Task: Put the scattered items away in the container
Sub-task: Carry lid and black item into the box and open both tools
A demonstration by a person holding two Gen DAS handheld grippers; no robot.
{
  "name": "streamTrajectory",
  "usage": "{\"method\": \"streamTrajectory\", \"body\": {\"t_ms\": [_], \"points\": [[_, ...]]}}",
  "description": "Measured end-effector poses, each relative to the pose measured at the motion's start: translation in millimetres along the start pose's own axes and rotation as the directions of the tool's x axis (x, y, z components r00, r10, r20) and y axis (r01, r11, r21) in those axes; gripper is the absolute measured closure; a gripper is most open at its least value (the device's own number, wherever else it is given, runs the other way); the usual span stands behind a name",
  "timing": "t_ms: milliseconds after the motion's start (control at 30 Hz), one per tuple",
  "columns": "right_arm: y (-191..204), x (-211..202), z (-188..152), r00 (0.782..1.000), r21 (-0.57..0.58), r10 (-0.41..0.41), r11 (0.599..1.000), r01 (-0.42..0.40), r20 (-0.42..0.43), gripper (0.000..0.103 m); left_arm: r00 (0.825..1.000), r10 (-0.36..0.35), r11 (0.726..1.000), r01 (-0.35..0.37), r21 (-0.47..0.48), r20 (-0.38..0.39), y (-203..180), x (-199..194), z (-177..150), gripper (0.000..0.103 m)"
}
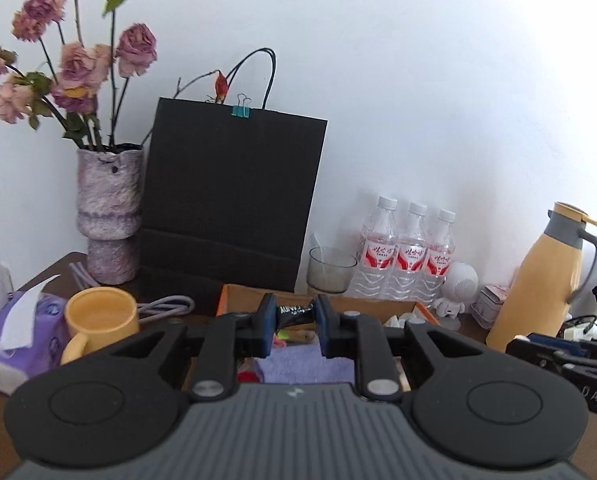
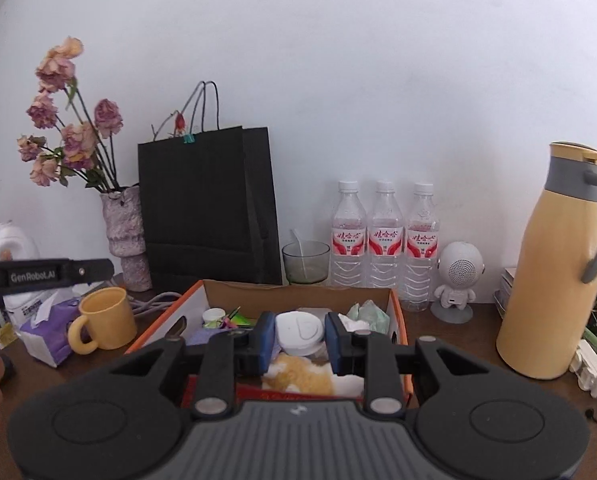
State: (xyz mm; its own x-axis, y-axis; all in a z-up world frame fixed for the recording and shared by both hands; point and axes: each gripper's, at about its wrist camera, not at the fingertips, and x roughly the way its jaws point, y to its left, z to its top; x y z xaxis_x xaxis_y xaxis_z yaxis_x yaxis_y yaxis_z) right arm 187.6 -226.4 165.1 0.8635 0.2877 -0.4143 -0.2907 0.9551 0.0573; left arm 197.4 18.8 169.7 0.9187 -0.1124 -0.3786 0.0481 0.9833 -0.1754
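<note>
Your left gripper [image 1: 296,314] is clamped on a small black packet [image 1: 294,314] with white lettering, held up over the cardboard box [image 1: 234,292]. Your right gripper [image 2: 300,334] is clamped on a round white case [image 2: 300,330], its blue pads pressing on both sides, also above the cardboard box [image 2: 218,286]. Inside the box you can see a purple cloth [image 1: 304,364], a fuzzy yellow-and-white thing [image 2: 300,376], a crumpled pale green wrapper [image 2: 368,314] and a small white-capped jar [image 2: 212,316]. Just left of the box stands a yellow mug [image 2: 106,318], with a purple tissue pack [image 2: 48,330] beside it. Behind the box stand a black paper bag [image 2: 206,208], a glass [image 2: 305,262] and three water bottles [image 2: 384,240]. A yellow jug [image 2: 558,264] stands to the right.
</note>
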Motion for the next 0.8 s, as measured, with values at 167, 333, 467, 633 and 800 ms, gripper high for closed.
{"method": "streamTrajectory", "body": {"t_ms": [167,333,467,633,800], "points": [[-41,114,38,0.953,0.053,0.068,0.997,-0.055,-0.296,0.077,0.964,-0.047,0.999,0.047,-0.007,-0.262,1,124,26,0.082],[-58,196,30,0.855,0.142,0.144,0.986,-0.083,-0.498,0.077,0.891,0.005,0.999,-0.02,-0.027,-0.454,10,214,3,0.082],[-66,240,15,0.793,0.175,0.172,0.981,-0.084,-0.584,0.077,0.875,0.017,1.0,-0.013,0.011,-0.485,1,247,-5,0.082],[-68,277,0,0.712,0.183,0.148,0.983,-0.028,-0.687,0.075,0.839,0.044,0.998,-0.008,0.069,-0.542,-7,280,-14,0.081],[-66,289,-5,0.659,0.17,0.142,0.985,-0.022,-0.739,0.062,0.8,0.038,0.998,-0.002,0.061,-0.599,-1,284,-21,0.077]]}}
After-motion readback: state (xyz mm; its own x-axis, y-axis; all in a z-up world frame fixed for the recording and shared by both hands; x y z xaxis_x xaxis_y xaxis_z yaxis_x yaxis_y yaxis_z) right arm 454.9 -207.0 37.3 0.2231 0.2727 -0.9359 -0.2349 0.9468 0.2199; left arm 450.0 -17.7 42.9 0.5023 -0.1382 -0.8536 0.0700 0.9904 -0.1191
